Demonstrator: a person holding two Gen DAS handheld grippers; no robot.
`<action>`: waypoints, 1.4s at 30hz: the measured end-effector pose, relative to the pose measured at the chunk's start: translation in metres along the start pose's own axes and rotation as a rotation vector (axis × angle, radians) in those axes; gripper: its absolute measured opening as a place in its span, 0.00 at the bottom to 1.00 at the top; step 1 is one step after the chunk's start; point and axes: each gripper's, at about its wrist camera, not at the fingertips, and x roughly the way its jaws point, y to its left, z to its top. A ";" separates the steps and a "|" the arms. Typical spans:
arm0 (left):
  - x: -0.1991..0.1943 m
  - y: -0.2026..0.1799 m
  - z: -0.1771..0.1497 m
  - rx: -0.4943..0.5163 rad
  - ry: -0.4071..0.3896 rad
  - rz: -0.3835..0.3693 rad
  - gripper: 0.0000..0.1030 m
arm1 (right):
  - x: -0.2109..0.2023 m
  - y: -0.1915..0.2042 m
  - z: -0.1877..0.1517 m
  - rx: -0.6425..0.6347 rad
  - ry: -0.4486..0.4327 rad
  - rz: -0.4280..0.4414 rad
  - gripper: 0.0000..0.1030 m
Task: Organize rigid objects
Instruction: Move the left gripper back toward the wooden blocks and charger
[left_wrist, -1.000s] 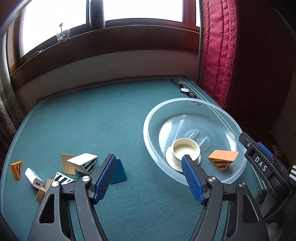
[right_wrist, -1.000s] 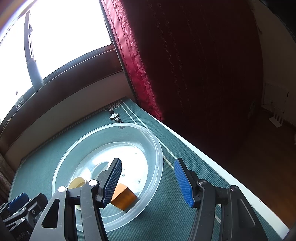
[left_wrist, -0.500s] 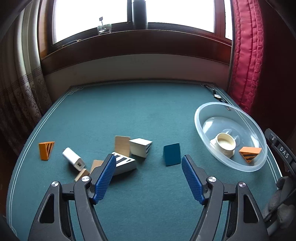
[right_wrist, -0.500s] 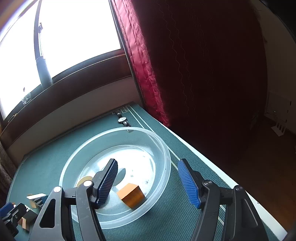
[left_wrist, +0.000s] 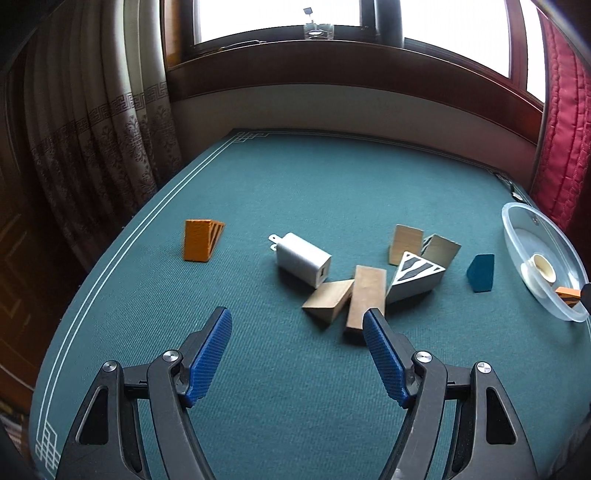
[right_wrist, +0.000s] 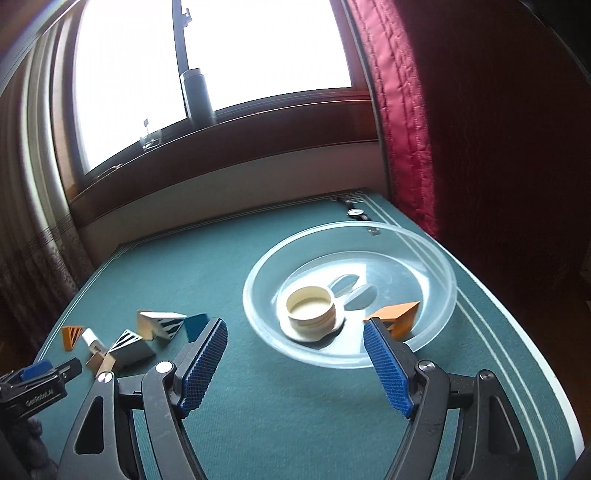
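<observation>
On the green counter (left_wrist: 258, 387) the loose blocks (left_wrist: 365, 295) lie huddled, well apart from the clear bowl (right_wrist: 436, 258); left tongs (left_wrist: 297, 350) gape empty, right tongs (right_wrist: 295, 360) have just opened, nothing between; nipping one block could scatter its touching neighbours.

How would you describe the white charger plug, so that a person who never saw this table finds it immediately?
On the green table, look left of the clear bowl to the cluster of wooden blocks. The white charger plug lies at the cluster's left edge. It alone is smooth white, with metal prongs at one end.
</observation>
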 end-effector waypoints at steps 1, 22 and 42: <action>0.002 0.003 -0.001 -0.004 0.007 0.004 0.72 | -0.001 0.005 -0.003 -0.010 0.007 0.011 0.77; 0.048 -0.011 0.006 0.031 0.075 0.043 0.72 | 0.009 0.024 -0.026 -0.057 0.088 0.055 0.77; 0.075 -0.011 0.031 -0.104 0.122 0.031 0.72 | 0.012 0.025 -0.030 -0.051 0.106 0.062 0.77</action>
